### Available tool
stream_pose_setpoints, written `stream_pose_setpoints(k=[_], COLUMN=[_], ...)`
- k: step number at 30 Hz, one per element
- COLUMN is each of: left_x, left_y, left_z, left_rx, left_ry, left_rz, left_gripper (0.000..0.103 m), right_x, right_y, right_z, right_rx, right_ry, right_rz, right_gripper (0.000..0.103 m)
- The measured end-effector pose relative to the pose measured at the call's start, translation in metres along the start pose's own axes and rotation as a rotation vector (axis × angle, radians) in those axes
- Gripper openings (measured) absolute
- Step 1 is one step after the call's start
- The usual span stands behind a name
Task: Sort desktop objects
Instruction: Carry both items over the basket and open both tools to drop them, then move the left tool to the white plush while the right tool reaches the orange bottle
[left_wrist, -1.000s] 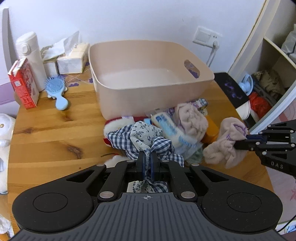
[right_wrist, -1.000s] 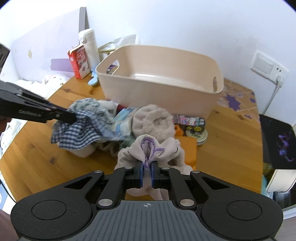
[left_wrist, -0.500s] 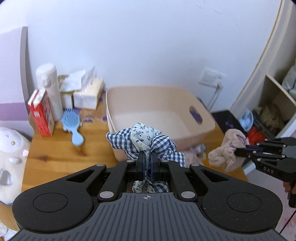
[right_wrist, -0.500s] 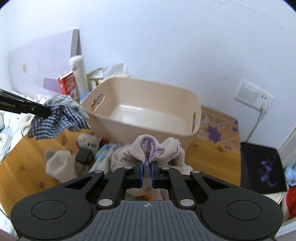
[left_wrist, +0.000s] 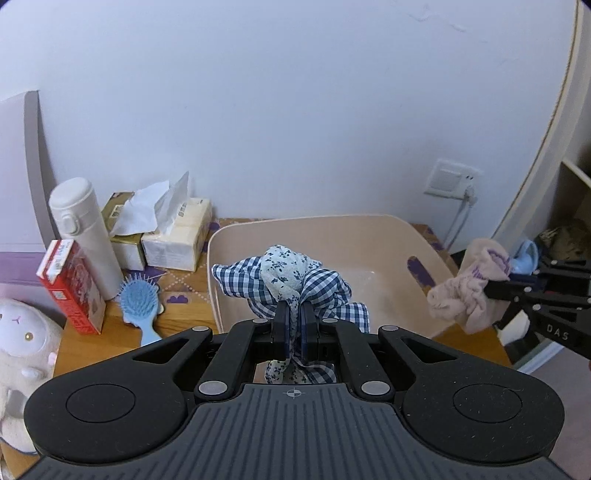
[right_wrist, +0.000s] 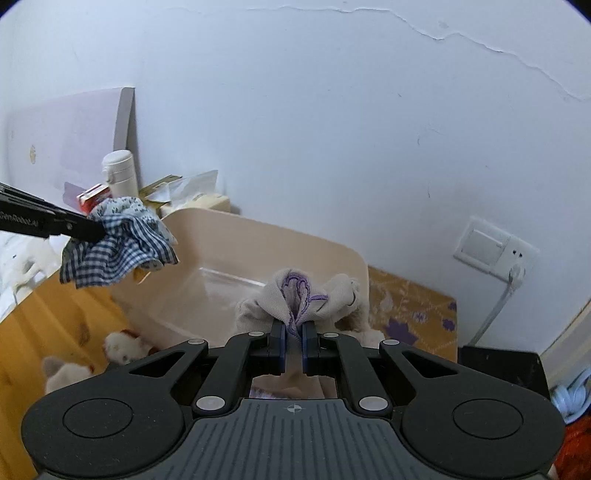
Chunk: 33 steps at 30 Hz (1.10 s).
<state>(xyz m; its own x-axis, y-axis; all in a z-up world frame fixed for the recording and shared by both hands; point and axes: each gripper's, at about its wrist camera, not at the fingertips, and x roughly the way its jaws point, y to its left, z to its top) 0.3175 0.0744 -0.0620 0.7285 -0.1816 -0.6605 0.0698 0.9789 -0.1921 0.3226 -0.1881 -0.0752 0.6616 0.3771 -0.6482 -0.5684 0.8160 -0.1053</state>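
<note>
My left gripper is shut on a blue-and-white checked cloth and holds it in the air in front of the beige plastic bin. The cloth also shows in the right wrist view, beside the bin's left rim. My right gripper is shut on a pale pink sock with purple trim, held above the near edge of the bin. In the left wrist view the sock hangs at the bin's right side. The bin looks empty inside.
On the wooden table left of the bin stand a white flask, a red carton, tissue packs and a blue hairbrush. A white plush toy sits far left. Plush items lie below the bin. A wall socket is right.
Both grippers have risen from the pile on the table, carrying the checked cloth and the sock up to the level of the bin's rim. The pile has dropped out of sight.
</note>
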Motion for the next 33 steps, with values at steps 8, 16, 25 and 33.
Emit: stream_pose_setpoints(k=[8,16,25,33], left_x=[0.06,0.095,0.074,0.035], left_y=[-0.01,-0.013,-0.004,0.003], left_z=[-0.011,-0.028,-0.033,-0.04], left_rx=[-0.003,0.001,-0.024,-0.023], left_ry=[0.111,0.211,0.206,0.153], left_rz=[0.066,0.094,0.079,0.05], left_gripper=[0.005,0.005,0.058,0.076], right_x=[0.043,0.083,0.081,0.046], right_y=[-0.002,0.006,0.009,0.011], right_z=[0.01,0.008,-0.003,-0.003], right_rx=[-0.007,-0.033,0.003,0.045], right_ry=[0.025,0.107,0.158,0.097], right_rz=[0.011,0.057,0.059,0.041], right_gripper=[0.008,0.008,0.043,0.078])
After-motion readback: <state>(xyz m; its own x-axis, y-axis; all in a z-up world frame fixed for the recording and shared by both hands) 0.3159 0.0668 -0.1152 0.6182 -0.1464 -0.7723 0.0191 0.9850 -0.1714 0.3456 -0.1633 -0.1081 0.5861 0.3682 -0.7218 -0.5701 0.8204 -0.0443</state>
